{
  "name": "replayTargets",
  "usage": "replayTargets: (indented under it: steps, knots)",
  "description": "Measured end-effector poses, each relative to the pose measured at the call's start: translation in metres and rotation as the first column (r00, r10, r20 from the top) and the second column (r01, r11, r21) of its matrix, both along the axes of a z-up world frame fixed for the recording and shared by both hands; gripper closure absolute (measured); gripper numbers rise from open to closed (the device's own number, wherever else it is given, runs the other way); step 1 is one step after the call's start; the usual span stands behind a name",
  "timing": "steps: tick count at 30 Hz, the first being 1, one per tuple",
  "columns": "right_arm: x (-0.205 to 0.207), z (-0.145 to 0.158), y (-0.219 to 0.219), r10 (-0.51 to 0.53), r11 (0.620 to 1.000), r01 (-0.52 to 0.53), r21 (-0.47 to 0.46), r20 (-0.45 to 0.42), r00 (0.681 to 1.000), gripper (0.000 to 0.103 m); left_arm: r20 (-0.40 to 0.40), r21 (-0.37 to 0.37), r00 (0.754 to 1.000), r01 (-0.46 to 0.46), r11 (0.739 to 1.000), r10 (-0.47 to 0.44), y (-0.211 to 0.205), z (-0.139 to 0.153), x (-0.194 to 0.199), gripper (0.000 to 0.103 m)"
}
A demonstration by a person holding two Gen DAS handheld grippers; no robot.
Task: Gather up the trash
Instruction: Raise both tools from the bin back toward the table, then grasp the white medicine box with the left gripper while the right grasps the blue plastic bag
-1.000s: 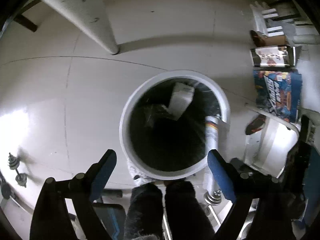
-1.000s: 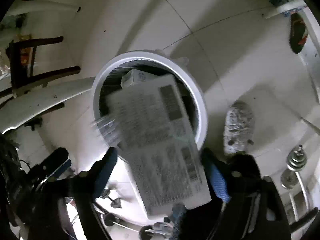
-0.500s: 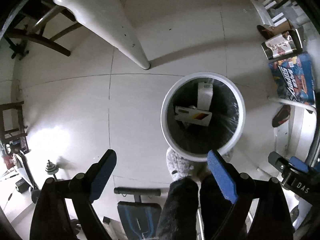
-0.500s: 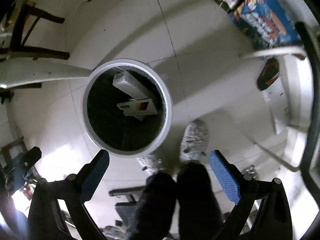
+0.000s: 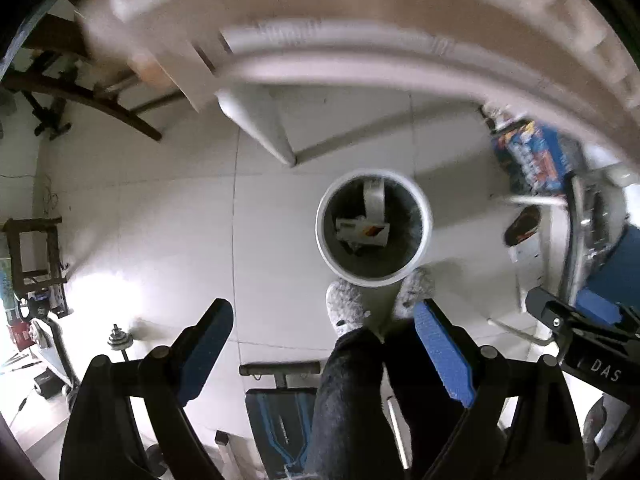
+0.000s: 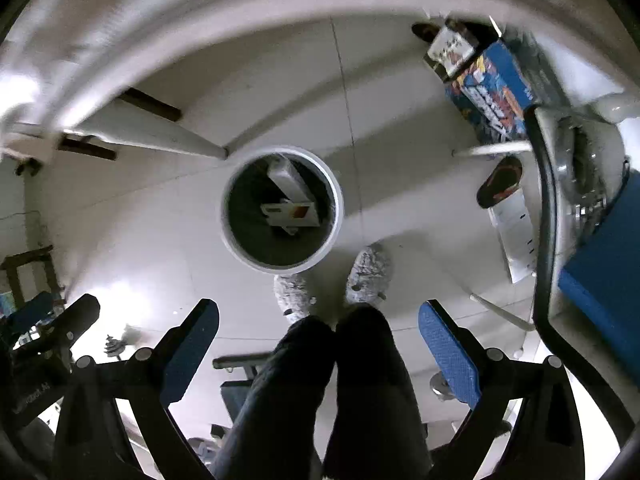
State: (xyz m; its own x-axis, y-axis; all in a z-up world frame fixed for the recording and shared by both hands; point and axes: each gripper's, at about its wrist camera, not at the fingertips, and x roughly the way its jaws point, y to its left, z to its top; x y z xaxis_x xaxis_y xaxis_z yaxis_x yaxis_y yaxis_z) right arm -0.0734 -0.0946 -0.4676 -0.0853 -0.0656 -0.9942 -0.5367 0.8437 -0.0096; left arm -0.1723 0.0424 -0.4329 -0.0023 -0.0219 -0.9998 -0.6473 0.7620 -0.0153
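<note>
Drop step looked finished: two boxes [image 6: 290, 210] lay inside white bin [image 6: 335, 216] on floor. Left gripper [image 5: 324, 354] and right gripper [image 6: 318, 346] hung above, both spread wide, empty. Next likely: find more trash, table edge [image 5: 360, 12] close overhead.

You're over a pale tiled floor [image 5: 168, 216] with thin grout lines and a bright glare patch at near left. A blurred white tabletop [image 5: 360, 40] edge arcs across the far side; its white leg [image 5: 260, 128] lands on the tiles. Dark wooden chair [image 5: 84, 92] frame far left. Blue printed boxes [image 6: 492, 88] far right. A black-and-blue weight bench [image 5: 280, 408] and a dumbbell [image 5: 118, 338] sit near.
</note>
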Motion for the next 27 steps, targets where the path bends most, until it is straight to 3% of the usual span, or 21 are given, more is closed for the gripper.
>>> replayTargets:
  steps: [6, 13, 19, 23, 25, 27]
  knots:
    - [0.010, 0.094, 0.009, -0.058, 0.993, 0.056, 0.101, 0.019, 0.998, 0.002, 0.097, 0.079, 0.995, -0.034, 0.996, 0.026, 0.021, 0.085, 0.016, 0.010]
    - [0.085, 0.192, 0.023, -0.148, 0.968, 0.128, 0.215, 0.079, 0.986, 0.002, 0.203, 0.146, 0.978, -0.075, 0.986, 0.044, 0.053, 0.149, 0.099, 0.010]
    - [0.212, 0.244, 0.027, -0.195, 0.965, 0.152, 0.212, 0.195, 0.961, 0.002, 0.210, 0.104, 0.971, -0.140, 0.985, 0.116, 0.078, 0.156, 0.211, 0.010]
    - [0.310, 0.251, 0.025, -0.219, 0.965, 0.179, 0.191, 0.218, 0.951, 0.002, 0.175, 0.026, 0.964, -0.207, 0.978, 0.199, 0.093, 0.143, 0.276, 0.010]
    - [0.360, 0.249, 0.028, -0.224, 0.967, 0.186, 0.174, 0.230, 0.947, 0.002, 0.145, -0.062, 0.949, -0.275, 0.959, 0.281, 0.103, 0.127, 0.306, 0.011]
    - [0.408, 0.241, 0.032, -0.238, 0.966, 0.207, 0.158, 0.218, 0.946, 0.002, 0.115, -0.147, 0.922, -0.353, 0.924, 0.371, 0.110, 0.114, 0.330, 0.011]
